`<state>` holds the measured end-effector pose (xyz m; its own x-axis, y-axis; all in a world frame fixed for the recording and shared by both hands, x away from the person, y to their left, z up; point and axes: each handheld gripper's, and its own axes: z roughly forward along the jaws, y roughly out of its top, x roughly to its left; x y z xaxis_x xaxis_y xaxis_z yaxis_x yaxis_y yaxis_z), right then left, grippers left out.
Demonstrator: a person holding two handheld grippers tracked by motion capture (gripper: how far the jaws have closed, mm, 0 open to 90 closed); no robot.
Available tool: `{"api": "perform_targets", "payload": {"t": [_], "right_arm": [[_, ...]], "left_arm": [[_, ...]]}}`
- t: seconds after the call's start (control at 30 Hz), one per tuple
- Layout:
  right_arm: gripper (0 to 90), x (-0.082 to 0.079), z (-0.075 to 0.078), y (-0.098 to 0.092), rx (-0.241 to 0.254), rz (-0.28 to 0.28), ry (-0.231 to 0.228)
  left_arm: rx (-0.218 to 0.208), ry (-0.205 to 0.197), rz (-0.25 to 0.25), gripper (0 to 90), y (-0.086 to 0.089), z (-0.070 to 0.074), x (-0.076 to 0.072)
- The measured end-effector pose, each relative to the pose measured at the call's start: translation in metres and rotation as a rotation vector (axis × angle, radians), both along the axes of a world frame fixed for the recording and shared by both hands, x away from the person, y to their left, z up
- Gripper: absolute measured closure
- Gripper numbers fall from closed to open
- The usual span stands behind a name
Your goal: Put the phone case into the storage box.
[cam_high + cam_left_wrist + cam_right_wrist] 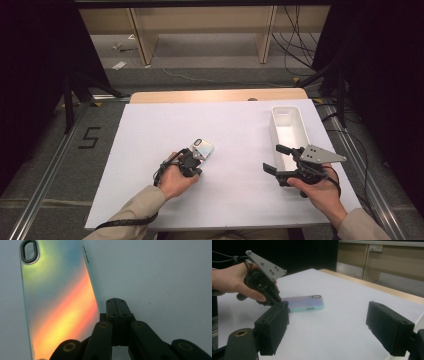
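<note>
A phone (203, 147) with a shiny iridescent back lies face down on the white mat (150, 135), left of centre. My left gripper (194, 161) sits at the phone's near end, its jaws shut together with nothing between them. In the left gripper view the closed tips (116, 302) rest just off the phone's (57, 305) long right edge. My right gripper (276, 159) hovers at the right, jaws open and empty, pointing across the mat toward the phone (303, 303). The right gripper view shows its pads (273, 327) wide apart, and the left gripper (277, 298) in a hand beyond.
A long white bin (290, 131) stands on the mat's right side, close behind my right gripper. The wooden table edge (215, 95) runs along the back. Bare mat lies between the two grippers and toward the front.
</note>
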<state>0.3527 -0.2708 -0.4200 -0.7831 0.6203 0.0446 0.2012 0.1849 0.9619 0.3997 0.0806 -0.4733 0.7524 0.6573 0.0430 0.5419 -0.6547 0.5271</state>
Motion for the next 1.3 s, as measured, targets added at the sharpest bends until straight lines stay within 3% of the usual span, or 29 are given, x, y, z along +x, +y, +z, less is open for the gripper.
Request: {"api": "perform_targets", "payload": {"t": [0.4,0.7,0.97,1.0,1.03,1.07,1.17,1.3], "right_arm": [[19.3,0.000,0.000,0.000,0.001,0.001,-0.002],[19.5,0.000,0.001,0.000,0.003,0.004,-0.007],[19.5,-0.001,0.001,0.001,0.002,0.009,-0.007],[19.6,-0.001,0.001,0.001,0.001,0.007,-0.006],[19.6,-0.001,0.001,0.001,0.004,0.008,-0.008],[19.8,-0.001,0.001,0.001,0.004,0.006,-0.006],[19.9,-0.001,0.001,0.001,0.000,0.009,-0.006],[20.1,-0.001,0.001,0.002,0.003,0.010,-0.004]], "left_arm": [[-0.015,-0.015,-0.042,82.0,-0.003,0.007,-0.003],[-0.022,-0.039,-0.031,69.1,-0.001,0.019,-0.001],[-0.002,-0.051,0.025,41.5,0.000,0.022,0.005],[0.004,-0.053,0.027,41.5,0.000,0.023,0.007],[0.005,-0.056,0.043,37.1,0.000,0.023,0.008],[0.013,-0.058,0.054,27.1,0.000,0.024,0.009],[0.032,-0.062,0.090,14.6,0.002,0.024,0.016],[0.062,-0.051,0.114,8.5,0.007,0.024,0.030]]}}
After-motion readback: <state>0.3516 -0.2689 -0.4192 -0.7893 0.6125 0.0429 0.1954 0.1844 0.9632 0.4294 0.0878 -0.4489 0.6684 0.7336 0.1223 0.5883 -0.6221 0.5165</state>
